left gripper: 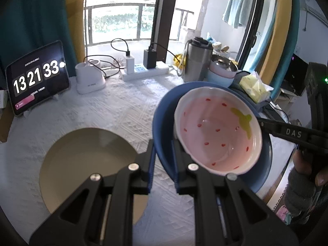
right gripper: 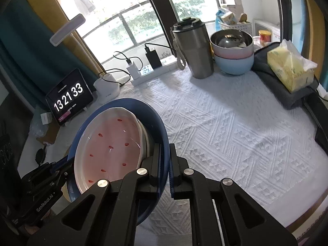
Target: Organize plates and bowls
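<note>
A blue plate (left gripper: 162,110) is held tilted above the table, with a pink strawberry-pattern bowl (left gripper: 217,131) resting in it. My left gripper (left gripper: 163,155) is shut on the plate's near rim. My right gripper (right gripper: 165,164) is shut on the opposite rim of the blue plate (right gripper: 143,106); it shows at the right of the left wrist view (left gripper: 264,126). The pink bowl (right gripper: 110,143) leans inside the plate. A beige plate (left gripper: 82,160) lies flat on the white cloth below my left gripper.
Stacked pink and light-blue bowls (right gripper: 233,51) with a steel bowl stand at the back, beside a steel tumbler (right gripper: 192,49). A tissue pack (right gripper: 291,67) lies on a dark bag. A clock tablet (right gripper: 69,96), a lamp base (left gripper: 90,78) and a power strip (left gripper: 145,69) line the back.
</note>
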Demonstrator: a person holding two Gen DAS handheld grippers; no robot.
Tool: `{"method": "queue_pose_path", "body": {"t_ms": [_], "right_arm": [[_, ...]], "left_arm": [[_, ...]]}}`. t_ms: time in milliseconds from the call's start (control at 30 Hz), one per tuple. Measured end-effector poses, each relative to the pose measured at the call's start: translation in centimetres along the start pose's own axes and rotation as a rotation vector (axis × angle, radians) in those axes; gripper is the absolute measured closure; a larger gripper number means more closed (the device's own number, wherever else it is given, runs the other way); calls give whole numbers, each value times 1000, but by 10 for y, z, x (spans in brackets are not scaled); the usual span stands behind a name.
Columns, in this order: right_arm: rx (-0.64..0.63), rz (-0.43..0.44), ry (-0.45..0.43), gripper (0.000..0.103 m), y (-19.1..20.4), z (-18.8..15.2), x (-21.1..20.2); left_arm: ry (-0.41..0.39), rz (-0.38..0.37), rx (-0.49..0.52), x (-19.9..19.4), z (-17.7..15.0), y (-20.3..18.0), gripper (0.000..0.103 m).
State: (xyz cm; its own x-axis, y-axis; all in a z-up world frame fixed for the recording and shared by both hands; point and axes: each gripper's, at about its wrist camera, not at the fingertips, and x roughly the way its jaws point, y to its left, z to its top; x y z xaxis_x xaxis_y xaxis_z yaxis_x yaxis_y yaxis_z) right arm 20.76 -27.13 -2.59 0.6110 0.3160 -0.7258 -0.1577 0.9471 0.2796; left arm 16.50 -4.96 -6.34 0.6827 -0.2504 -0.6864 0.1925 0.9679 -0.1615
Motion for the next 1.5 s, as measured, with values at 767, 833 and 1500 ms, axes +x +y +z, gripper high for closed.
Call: {"method": "queue_pose_path", "body": {"t_ms": [767,833,1500], "right_arm": [[-87,38,-5,94,66,12,9],[-96,43,-1,94,74,12,12],[-157,76,67,94,128,10,53]], "left_arm": [[-67,43,-70,-35,5,56,89],[-72,50,-76,-37,5,62,89],[-73,107,-153,-47,-6,119,89]]}}
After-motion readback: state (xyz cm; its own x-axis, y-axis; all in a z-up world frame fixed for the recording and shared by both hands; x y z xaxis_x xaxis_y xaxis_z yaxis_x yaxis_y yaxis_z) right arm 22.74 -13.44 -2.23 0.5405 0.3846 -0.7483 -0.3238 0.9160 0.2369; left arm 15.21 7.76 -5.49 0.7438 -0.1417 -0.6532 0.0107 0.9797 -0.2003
